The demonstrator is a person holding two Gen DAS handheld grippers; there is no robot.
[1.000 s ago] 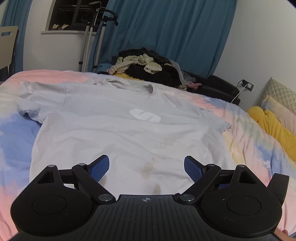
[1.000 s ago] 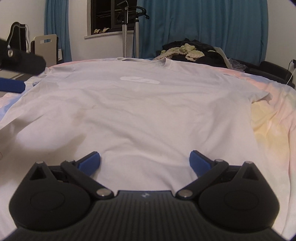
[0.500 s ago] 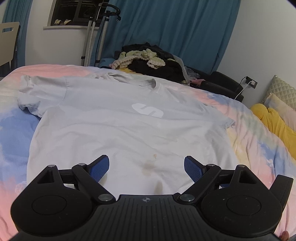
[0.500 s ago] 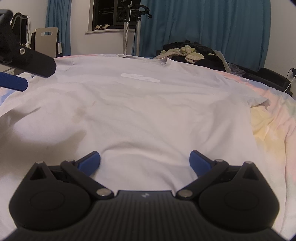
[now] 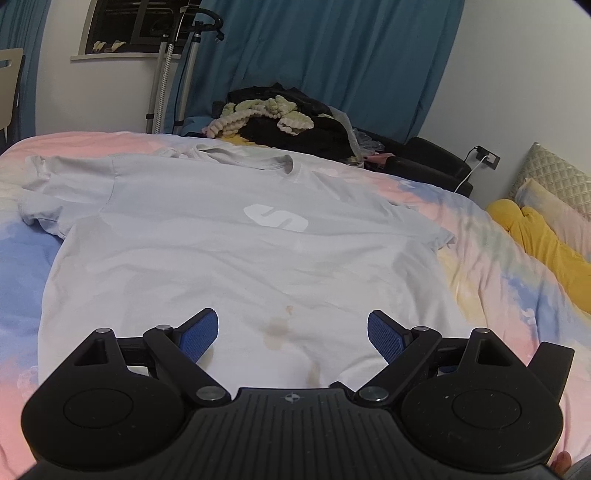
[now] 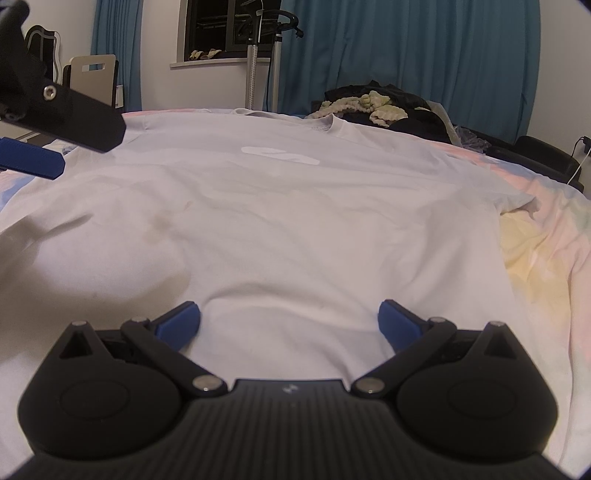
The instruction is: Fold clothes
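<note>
Chair (image 5: 8, 79): 10 o'clock of the left wrist view, pale back against the wall beside a blue curtain.
Stand (image 5: 168, 66): 11 o'clock, metal poles rising before the window (image 5: 136, 26).
Left gripper (image 5: 291, 328): 6 o'clock of its own view; jaws spread wide, nothing between the blue pads (image 5: 197, 334); it hangs above the hem. In the right wrist view its black arm and one blue pad enter at 9 to 10 o'clock, above the shirt's left side.
Shirt (image 5: 229, 258): the task's garment, white, lying flat and face up at the centre of the bed, collar toward 12 o'clock, hem toward 6 o'clock, both sleeves spread out; lightly wrinkled.
Logo (image 5: 275, 218): white mark on the chest, just above centre.
Stains (image 5: 277, 328): brownish spots near the hem, between the left gripper's pads in that view; at 9 o'clock in the right wrist view.
Bed (image 5: 491, 273): pastel pink, blue and yellow cover under and around the shirt.
Clothes pile (image 5: 288, 118): 12 o'clock, dark garments with a pale knitted piece on top, beyond the collar.
Right gripper (image 6: 289, 323): 6 o'clock of its own view; jaws released and wide, holding nothing, low over the hem; contact with the cloth cannot be told.
Curtain (image 5: 332, 55): blue, 12 to 1 o'clock, behind the pile.
Yellow cloth (image 5: 543, 247): 3 o'clock, at the bed's right edge beside the pillows (image 5: 550, 184).
</note>
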